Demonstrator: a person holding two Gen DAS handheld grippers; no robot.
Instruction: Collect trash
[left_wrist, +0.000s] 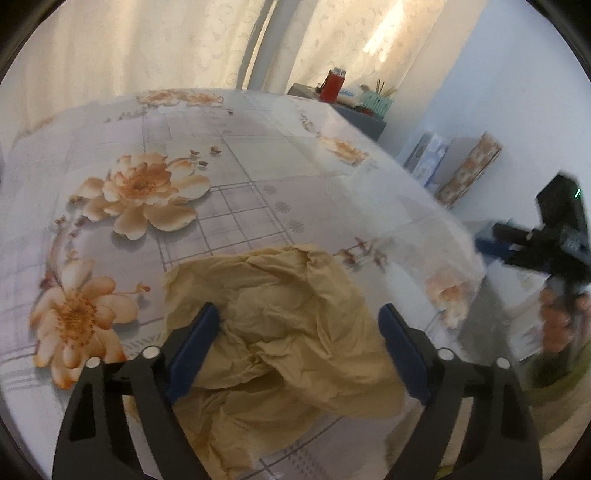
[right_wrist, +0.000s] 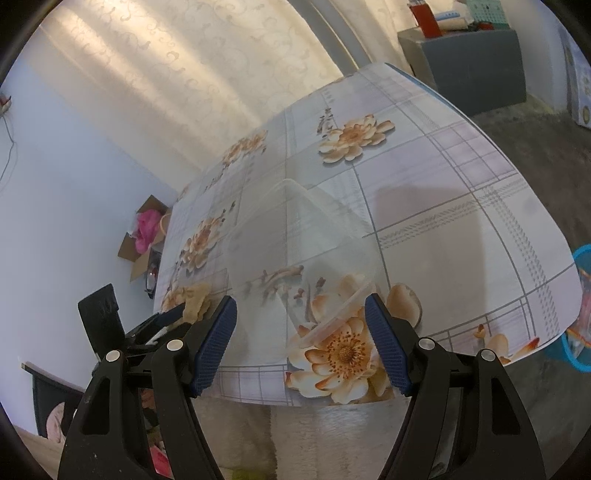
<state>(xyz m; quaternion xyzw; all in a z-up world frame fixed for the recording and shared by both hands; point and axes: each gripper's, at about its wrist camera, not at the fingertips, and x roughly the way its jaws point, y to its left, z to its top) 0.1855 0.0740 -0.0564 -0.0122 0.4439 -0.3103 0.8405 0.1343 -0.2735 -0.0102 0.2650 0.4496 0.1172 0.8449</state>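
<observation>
A crumpled tan paper (left_wrist: 291, 332) lies on the flowered tablecloth (left_wrist: 229, 173) near the table's front edge. My left gripper (left_wrist: 298, 312) straddles it with the jaws wide. The left pad touches the paper's edge and the right pad stands at its other side, neither squeezing it. In the right wrist view a clear plastic container (right_wrist: 306, 236) lies on the table, its rim (right_wrist: 340, 314) near my right gripper (right_wrist: 301, 300). That gripper is open at the table's edge and holds nothing. The tan paper (right_wrist: 195, 299) and left gripper (right_wrist: 183, 314) show at the left there.
A blue bin (right_wrist: 581, 295) stands on the floor by the table's right corner. An open cardboard box with something pink (right_wrist: 146, 229) sits by the wall. A grey cabinet (right_wrist: 476, 62) carries a red container (left_wrist: 332, 85). Flat boxes (left_wrist: 469, 170) lean on the wall.
</observation>
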